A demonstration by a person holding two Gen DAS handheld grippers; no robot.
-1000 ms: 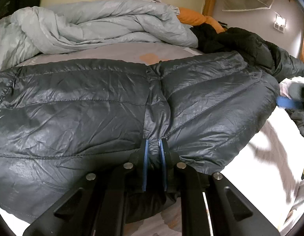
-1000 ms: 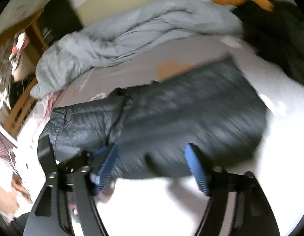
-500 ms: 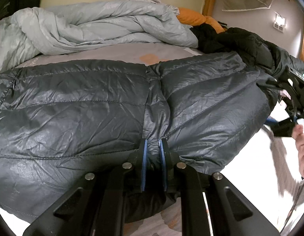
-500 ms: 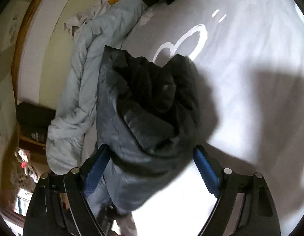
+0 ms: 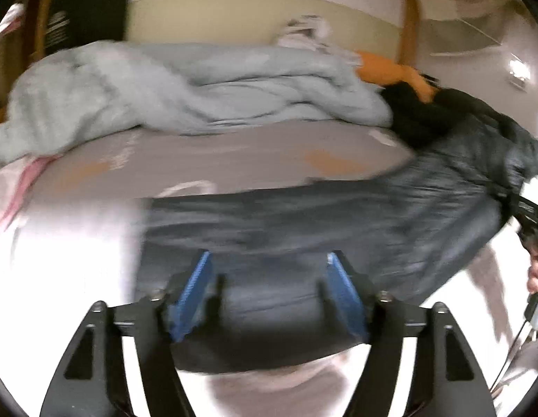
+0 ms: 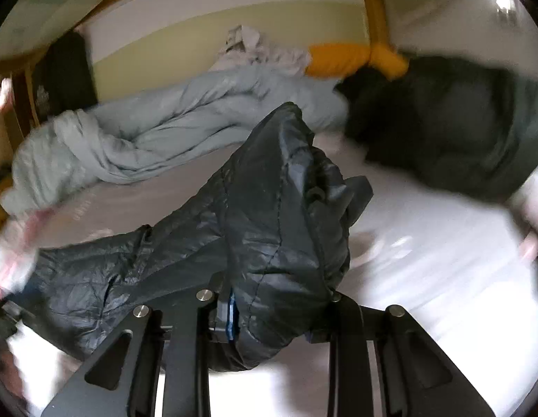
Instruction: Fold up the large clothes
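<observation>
A dark grey quilted puffer jacket (image 5: 303, 222) lies across the white bed sheet (image 5: 70, 250). My left gripper (image 5: 269, 288) is open and empty just above the jacket's near edge. In the right wrist view my right gripper (image 6: 279, 309) is shut on a bunched fold of the same jacket (image 6: 275, 208) and lifts it above the sheet; the rest trails down to the left. The right finger is hidden by fabric. The right gripper and the hand holding it show at the far right of the left wrist view (image 5: 533, 239).
A pale grey-blue duvet (image 5: 185, 90) is heaped at the back of the bed. An orange pillow (image 6: 342, 59) and a dark pile of clothes (image 6: 453, 121) lie at the back right. A wooden bed frame and a wall stand behind.
My left gripper has let go of the jacket, opened and pulled back. My right gripper has closed on the jacket's right end and lifted it.
</observation>
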